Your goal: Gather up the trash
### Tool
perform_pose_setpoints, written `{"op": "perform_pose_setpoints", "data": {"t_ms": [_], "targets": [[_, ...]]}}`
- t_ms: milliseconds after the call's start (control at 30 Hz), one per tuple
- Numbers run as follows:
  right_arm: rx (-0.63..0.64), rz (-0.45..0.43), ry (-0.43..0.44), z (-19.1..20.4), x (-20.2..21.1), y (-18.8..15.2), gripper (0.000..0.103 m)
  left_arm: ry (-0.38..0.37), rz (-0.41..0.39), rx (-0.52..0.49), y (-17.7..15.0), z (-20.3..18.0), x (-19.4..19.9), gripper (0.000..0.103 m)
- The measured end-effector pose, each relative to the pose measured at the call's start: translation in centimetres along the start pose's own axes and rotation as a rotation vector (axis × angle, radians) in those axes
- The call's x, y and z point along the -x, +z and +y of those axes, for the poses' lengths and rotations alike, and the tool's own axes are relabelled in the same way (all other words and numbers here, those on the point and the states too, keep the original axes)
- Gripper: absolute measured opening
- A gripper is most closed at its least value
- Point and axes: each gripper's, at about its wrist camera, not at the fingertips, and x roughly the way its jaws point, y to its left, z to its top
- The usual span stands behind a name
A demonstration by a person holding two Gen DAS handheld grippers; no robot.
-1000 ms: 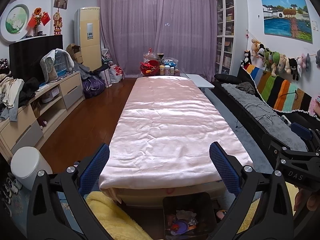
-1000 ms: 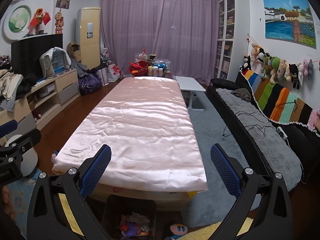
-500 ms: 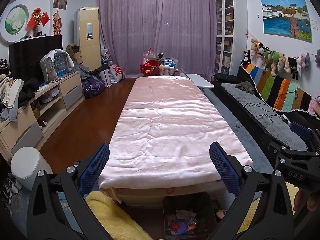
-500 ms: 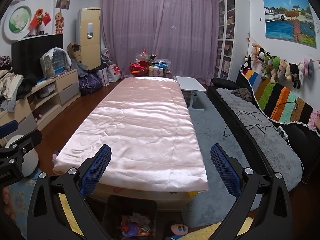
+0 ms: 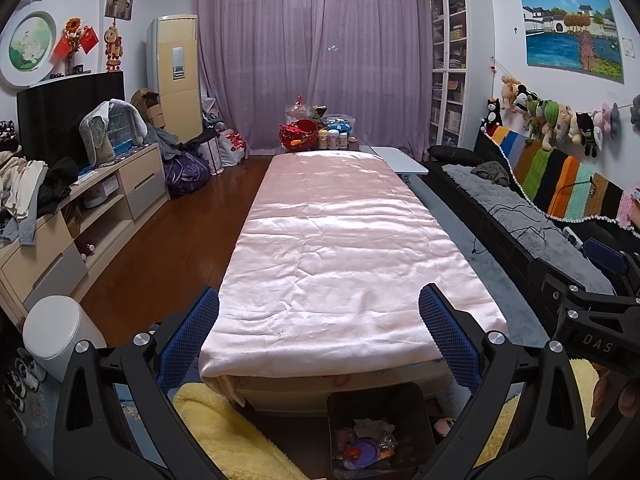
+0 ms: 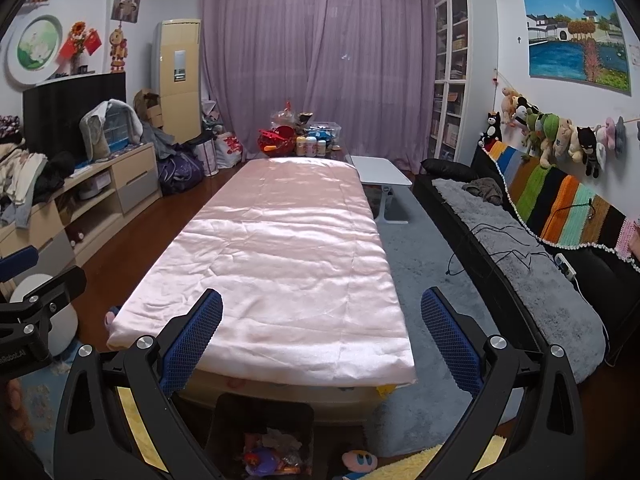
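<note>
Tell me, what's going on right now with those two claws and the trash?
Left gripper open, empty. Right gripper open, empty. Black bin below, wrappers inside. Pink cloth bare, nothing in the way.

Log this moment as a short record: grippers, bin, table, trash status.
left gripper: open, empty, above the bin
right gripper: open, empty, above the bin
bin: dark, on the floor at the table's near end, wrappers and scraps inside
table: pink cloth on top, nothing lying on the cloth
far end: red basket, bottles
trash in jaws: none
</note>
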Motion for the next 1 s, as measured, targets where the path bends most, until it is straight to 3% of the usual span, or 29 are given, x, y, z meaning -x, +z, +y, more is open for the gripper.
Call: {"op": "perform_pose_setpoints", "data": {"t_ms": [1000], "targets": [[-0.015, -0.002, -0.001, -0.47, -0.01, -0.37, 0.1, -0.006, -0.002, 0.004, 0.11, -0.18, 0.18, 0.095]]}}
